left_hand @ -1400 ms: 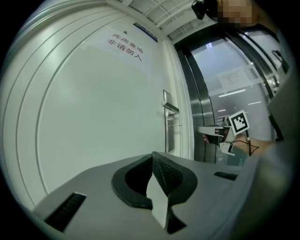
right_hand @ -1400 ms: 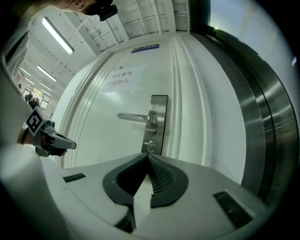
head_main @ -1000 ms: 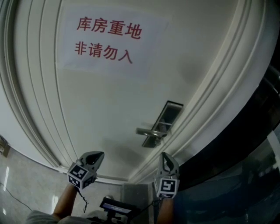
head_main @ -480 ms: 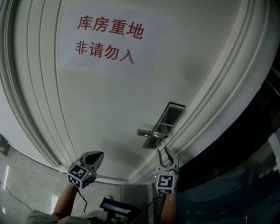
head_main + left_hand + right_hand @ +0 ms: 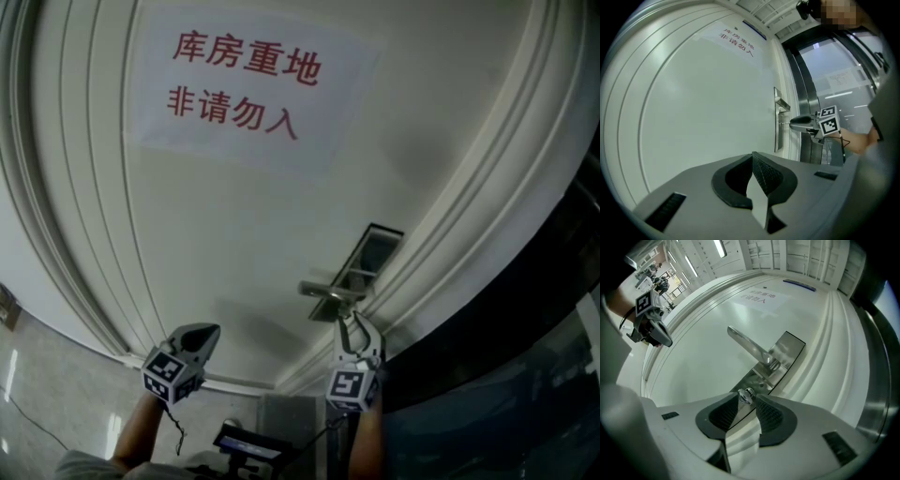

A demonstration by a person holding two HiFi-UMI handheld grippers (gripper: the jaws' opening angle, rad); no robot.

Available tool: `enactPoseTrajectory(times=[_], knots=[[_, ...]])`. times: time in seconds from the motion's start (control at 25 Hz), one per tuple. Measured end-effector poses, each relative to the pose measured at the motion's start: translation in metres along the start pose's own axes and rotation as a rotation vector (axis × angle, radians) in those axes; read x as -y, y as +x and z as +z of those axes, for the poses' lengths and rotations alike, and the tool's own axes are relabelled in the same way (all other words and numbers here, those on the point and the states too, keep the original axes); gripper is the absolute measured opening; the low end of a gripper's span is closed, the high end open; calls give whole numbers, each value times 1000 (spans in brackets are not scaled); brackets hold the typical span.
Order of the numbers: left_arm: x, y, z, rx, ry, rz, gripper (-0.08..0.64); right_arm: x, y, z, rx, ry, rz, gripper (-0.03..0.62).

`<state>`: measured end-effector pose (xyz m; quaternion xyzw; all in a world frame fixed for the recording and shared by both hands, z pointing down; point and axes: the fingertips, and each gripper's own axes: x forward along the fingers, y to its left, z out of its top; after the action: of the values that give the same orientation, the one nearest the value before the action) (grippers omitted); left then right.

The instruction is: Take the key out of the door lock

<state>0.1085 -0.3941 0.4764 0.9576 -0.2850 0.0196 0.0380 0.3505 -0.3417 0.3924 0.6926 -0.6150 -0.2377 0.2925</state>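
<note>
The white door (image 5: 234,244) carries a steel lock plate (image 5: 780,364) near its right edge. The handle (image 5: 747,345) sits above the key (image 5: 746,393), which is still in the lock at the plate's lower end. We have raised our right gripper (image 5: 746,400) to it. Its jaws are opening around the key without pinching it, so closing on it looks next. Our left gripper (image 5: 751,157) hangs closed and empty.

Lever handle (image 5: 747,347) just above key (image 5: 746,393) — door frame (image 5: 825,348) close right, bare door face (image 5: 693,362) left
</note>
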Motion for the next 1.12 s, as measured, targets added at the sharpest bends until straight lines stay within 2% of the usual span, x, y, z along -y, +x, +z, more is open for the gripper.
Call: enactPoseTrajectory(times=[0.6, 0.76, 0.8, 0.84, 1.12], knots=[[-17, -2, -2, 7, -34, 32, 8, -5, 20, 2, -41, -47, 16, 130], [-19, -2, -6, 1, -43, 33, 8, -3, 21, 2, -54, -90, 6, 129], [-19, -1, -6, 2, -44, 33, 8, -2, 21, 2, -53, -99, 1, 119], [-19, -1, -7, 3, -45, 33, 8, -1, 21, 2, -55, -107, -4, 83], [-21, 0, -7, 11, -56, 30, 8, -2, 20, 4, -66, -176, -18, 67]])
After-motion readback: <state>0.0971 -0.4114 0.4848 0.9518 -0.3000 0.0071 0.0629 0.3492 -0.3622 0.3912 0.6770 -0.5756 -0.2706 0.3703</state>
